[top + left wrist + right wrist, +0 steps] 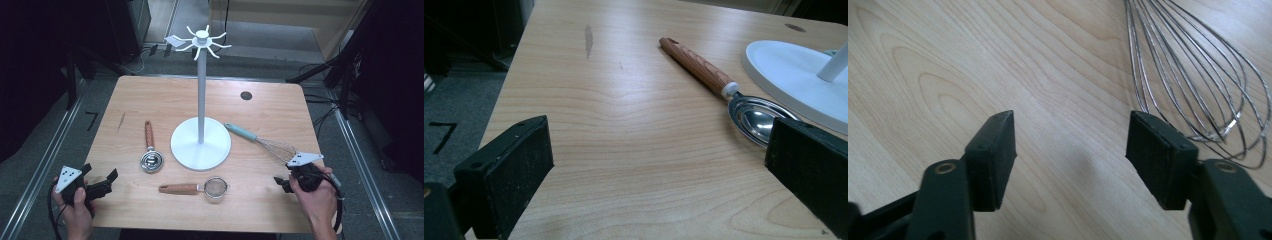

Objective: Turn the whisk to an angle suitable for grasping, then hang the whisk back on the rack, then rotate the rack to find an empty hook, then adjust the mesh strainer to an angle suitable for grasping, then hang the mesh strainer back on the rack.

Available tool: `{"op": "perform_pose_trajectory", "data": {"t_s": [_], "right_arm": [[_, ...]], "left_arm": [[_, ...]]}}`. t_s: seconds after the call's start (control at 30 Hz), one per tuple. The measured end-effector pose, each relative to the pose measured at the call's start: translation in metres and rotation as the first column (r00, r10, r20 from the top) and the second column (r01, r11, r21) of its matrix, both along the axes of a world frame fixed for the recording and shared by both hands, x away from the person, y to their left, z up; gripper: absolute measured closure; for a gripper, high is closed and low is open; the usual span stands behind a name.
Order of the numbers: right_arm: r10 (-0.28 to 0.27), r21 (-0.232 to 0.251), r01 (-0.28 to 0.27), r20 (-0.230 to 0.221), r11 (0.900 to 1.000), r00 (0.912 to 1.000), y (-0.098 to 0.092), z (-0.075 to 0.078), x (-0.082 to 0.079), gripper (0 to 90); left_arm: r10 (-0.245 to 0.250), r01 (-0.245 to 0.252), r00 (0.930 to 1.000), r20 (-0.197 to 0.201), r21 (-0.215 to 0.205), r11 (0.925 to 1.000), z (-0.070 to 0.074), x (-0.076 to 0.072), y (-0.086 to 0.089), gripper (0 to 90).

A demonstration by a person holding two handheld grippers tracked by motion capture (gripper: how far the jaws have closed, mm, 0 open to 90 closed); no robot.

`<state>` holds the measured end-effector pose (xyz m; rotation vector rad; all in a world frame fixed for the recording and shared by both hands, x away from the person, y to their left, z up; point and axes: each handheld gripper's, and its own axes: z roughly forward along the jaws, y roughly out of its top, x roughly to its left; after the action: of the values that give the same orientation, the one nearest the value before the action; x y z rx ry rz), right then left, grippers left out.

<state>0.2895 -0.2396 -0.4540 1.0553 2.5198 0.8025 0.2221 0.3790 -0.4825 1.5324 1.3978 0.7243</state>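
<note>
Around the white stand (200, 142) at the table's (150, 100) middle lie 3 utensils. The scoop (150, 155) sits just left of the stand's base, ahead of the left gripper (100, 184), whose jaws gape wide with nothing between them at the near left edge. The whisk (265, 142) stretches right of the base, its wires (1198, 75) just beside the right gripper (282, 182), also spread and empty. The strainer (200, 188) lies near the base's front, between both grippers, with bare wood around it.
</note>
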Motion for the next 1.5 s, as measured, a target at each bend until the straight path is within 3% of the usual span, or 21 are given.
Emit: {"op": "perform_pose_trajectory", "data": {"t_s": [0.2, 0.43, 0.5, 0.73, 0.9, 1.17, 1.5], "right_arm": [[0.013, -0.029, -0.013, 0.001, 1.000, 0.9999, 0.008, 0.005, 0.008, 36.8], [0.035, -0.066, -0.036, -0.021, 0.997, 0.9992, 0.015, 0.016, 0.022, 36.0], [0.046, -0.064, -0.049, -0.048, 0.997, 0.9978, 0.018, 0.020, 0.028, 37.7], [0.071, -0.097, -0.077, -0.061, 0.992, 0.9956, 0.025, 0.028, 0.043, 38.8], [0.068, -0.081, -0.076, -0.092, 0.994, 0.9934, 0.028, 0.030, 0.049, 39.6], [0.081, -0.142, -0.097, -0.111, 0.985, 0.9905, 0.040, 0.035, 0.063, 40.0], [0.079, -0.149, -0.098, -0.127, 0.984, 0.9888, 0.047, 0.039, 0.075, 38.8]], "left_arm": [[-0.004, 0.004, 1.0000, -0.006, 0.007, 1.0000, 0.000, 0.000, -0.001, 0.0], [-0.005, 0.005, 1.0000, -0.005, 0.004, 1.0000, 0.000, 0.000, -0.001, 0.0], [-0.006, 0.006, 1.0000, -0.005, 0.006, 1.0000, 0.000, 0.000, -0.001, 0.0], [-0.007, 0.007, 1.0000, -0.003, 0.006, 1.0000, 0.000, 0.000, -0.001, 0.0], [-0.008, 0.008, 1.0000, -0.003, 0.005, 1.0000, 0.000, 0.000, 0.000, 0.0], [-0.010, 0.010, 0.9999, -0.005, 0.004, 0.9999, 0.000, 0.000, 0.000, 0.0], [-0.012, 0.012, 0.9999, -0.011, 0.006, 0.9999, 0.000, 0.001, 0.000, 0.0]]}}
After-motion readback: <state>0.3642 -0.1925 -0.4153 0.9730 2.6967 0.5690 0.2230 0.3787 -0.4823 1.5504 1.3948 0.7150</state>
